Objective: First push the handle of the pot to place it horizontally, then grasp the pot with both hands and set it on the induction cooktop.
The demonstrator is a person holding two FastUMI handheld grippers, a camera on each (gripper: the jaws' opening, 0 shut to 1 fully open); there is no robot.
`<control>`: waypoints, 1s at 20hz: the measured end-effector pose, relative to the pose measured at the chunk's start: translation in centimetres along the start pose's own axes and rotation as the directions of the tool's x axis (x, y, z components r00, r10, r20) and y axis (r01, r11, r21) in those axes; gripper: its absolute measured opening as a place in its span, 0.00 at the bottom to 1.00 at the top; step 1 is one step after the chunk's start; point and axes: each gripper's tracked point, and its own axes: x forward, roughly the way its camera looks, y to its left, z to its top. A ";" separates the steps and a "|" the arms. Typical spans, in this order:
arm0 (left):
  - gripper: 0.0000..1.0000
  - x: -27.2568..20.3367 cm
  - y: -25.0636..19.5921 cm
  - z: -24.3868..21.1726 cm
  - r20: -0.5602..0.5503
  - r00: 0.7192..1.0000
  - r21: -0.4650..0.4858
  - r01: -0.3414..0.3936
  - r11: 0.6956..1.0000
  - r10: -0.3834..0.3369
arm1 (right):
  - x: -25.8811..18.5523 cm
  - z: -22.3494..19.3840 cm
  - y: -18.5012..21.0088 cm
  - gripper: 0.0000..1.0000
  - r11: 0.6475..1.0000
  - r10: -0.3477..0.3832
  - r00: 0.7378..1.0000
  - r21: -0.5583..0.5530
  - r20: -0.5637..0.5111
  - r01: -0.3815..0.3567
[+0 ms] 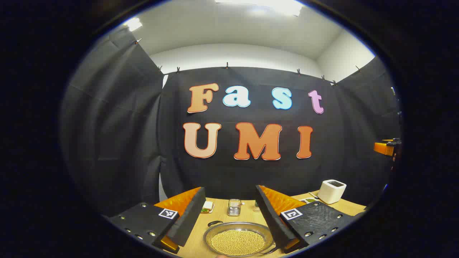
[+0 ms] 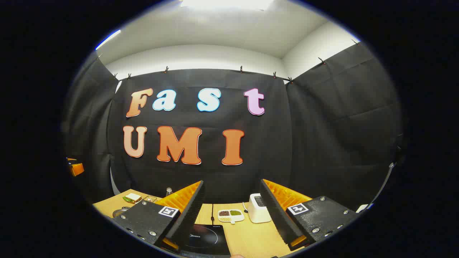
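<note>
Both tongs gape, empty | round metal pot (image 1: 238, 239) of beads | flat glossy cooktop (image 2: 207, 239)

Each gripper, the left gripper (image 1: 229, 218) and the right gripper (image 2: 233, 218), carries black plates studded with silver screws outside its jaws. A square black-and-white marker sits on each plate beside the jaw. Ribbed orange panels rise behind the fingers.
</note>
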 end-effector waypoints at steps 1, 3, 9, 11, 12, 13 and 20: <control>0.89 0.1 0.0 -0.1 -0.007 1.000 -0.002 -0.001 1.000 0.001 | 0.1 -0.1 0.1 1.00 1.000 0.007 1.000 0.009 -0.004 -0.007; 0.89 0.4 0.3 -0.2 -0.014 1.000 -0.001 -0.009 1.000 0.009 | 0.3 -0.4 0.3 0.95 1.000 0.013 1.000 0.018 -0.014 -0.012; 0.89 0.6 0.5 0.1 -0.014 1.000 0.018 -0.010 1.000 0.010 | 0.5 -0.8 0.9 0.95 0.999 0.029 0.999 0.022 -0.028 -0.029; 0.89 0.6 0.4 0.2 -0.015 1.000 0.023 -0.003 1.000 0.004 | 0.7 -0.8 0.7 0.95 0.999 0.023 0.999 0.027 -0.025 -0.022; 0.89 0.5 0.5 0.3 -0.011 1.000 0.026 -0.004 1.000 0.004 | 0.7 -0.7 0.6 0.95 1.000 0.018 1.000 0.022 -0.020 -0.018; 0.89 0.5 0.5 0.5 -0.006 1.000 0.031 -0.007 0.999 0.007 | 0.7 -0.6 0.4 0.95 1.000 0.010 1.000 0.018 -0.015 -0.010; 0.89 0.6 -0.6 1.0 0.007 0.999 0.021 0.036 0.999 -0.036 | 0.3 -1.0 0.2 0.95 0.999 0.016 0.999 0.036 -0.029 -0.015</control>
